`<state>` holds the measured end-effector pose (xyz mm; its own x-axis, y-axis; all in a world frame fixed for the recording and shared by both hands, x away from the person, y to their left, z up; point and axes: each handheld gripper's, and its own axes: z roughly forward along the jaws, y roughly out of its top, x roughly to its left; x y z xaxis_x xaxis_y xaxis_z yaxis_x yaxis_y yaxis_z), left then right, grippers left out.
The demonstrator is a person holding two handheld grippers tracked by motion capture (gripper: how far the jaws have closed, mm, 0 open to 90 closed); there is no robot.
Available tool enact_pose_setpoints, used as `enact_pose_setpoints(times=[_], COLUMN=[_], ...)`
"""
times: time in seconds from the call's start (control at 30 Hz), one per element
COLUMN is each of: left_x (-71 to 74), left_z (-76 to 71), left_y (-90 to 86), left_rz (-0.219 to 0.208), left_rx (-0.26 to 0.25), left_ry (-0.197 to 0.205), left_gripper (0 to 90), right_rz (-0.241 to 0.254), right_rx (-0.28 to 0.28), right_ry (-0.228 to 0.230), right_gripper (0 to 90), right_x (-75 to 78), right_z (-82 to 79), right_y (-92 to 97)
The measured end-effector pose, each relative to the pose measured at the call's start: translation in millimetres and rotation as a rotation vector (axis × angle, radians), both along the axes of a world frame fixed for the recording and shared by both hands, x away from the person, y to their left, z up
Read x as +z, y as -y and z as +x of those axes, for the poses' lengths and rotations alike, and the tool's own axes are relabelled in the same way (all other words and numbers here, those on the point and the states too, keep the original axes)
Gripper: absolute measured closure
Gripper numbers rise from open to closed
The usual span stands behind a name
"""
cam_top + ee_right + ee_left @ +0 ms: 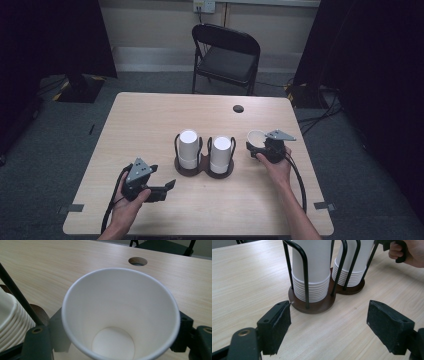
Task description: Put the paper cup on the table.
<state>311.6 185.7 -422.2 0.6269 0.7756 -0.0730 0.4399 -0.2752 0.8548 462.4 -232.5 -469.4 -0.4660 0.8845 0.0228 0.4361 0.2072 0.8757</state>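
Right gripper (256, 148): your right hand (277, 167) holds it at the right of the cup holder, low over the tabletop (150, 120).
Paper cup (120, 315): a single white cup stands upright and mouth-up between your right jaws; in the high view it (256, 136) sits just right of the holder's right stack.
Right jaws: one on each side of the cup wall, close against it. Whether the pads press on the wall, or stand just off it, cannot be told from these frames.
Cup interior: empty, the round base plainly visible from the right gripper view.
Left gripper (170, 186): your left hand (131, 200) holds it near the front left of the tabletop, pointed toward the holder.
Left jaws: wide apart, nothing between them; the left gripper view shows bare tabletop in the gap.
Cup holder (204, 167): a dark twin base with black wire uprights, at the middle of the tabletop.
Cup stacks (189, 149): two white stacks, bottoms up, one in each ring; the left stack's base lies just ahead of your left jaws.
Cable hole (238, 108): in the tabletop beyond the cup.
Chair (226, 55): a black folding chair behind the far edge.
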Motion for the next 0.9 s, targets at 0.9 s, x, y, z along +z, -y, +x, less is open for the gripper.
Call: enact_pose_setpoints(times=[0.9], left_x=[-0.9], left_z=[3.1], left_y=[-5.3], left_rz=[-0.021], left_rx=[0.024], left_ry=[-0.007], left_gripper=[18.6], right_rz=[0.013], right_rx=[-0.012], right_ry=[-0.125], right_gripper=[14.1], right_x=[-7.9], right_z=[-0.5], right_y=[4.2])
